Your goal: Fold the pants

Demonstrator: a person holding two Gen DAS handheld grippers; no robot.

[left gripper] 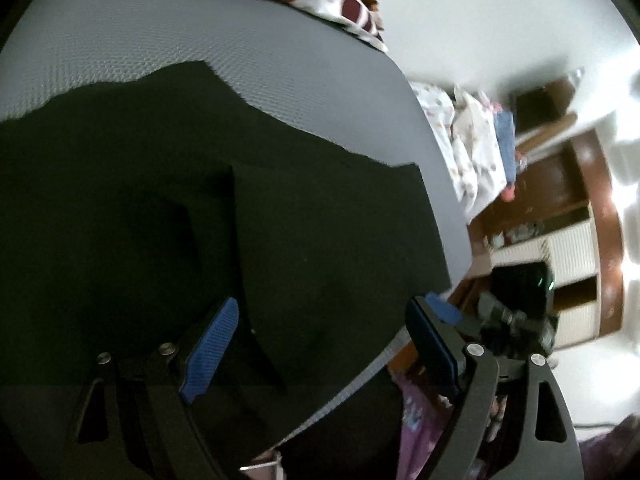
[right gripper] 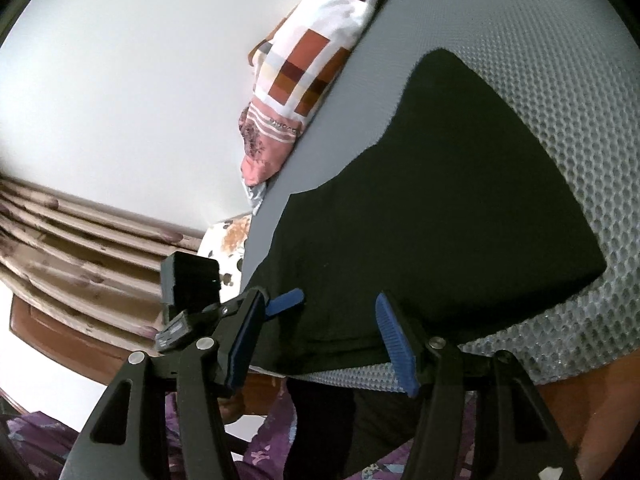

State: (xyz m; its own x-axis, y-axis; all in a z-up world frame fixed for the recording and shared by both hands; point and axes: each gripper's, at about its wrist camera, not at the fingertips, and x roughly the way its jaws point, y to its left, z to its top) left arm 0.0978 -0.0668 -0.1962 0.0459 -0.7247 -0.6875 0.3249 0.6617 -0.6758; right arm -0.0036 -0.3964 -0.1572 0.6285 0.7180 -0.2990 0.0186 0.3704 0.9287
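Lying flat mid-frame on the grey mat point(right gripper: 560, 100), black pants point(right gripper: 440, 200), left gripper point(left gripper: 320, 320) fingers spread, right gripper point(right gripper: 316, 320) fingers spread over the hem, nothing pinched.

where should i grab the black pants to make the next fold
Probably the near hem of the pants, along the front edge of the grey mat. It lies flat and straight there, and both open tongs, left and right, already hover over it. Come in low from the front, one at each end.

A home bedroom: patterned bedding point(right gripper: 304, 68), curtains point(right gripper: 80, 248), wooden wardrobe point(left gripper: 576, 240).
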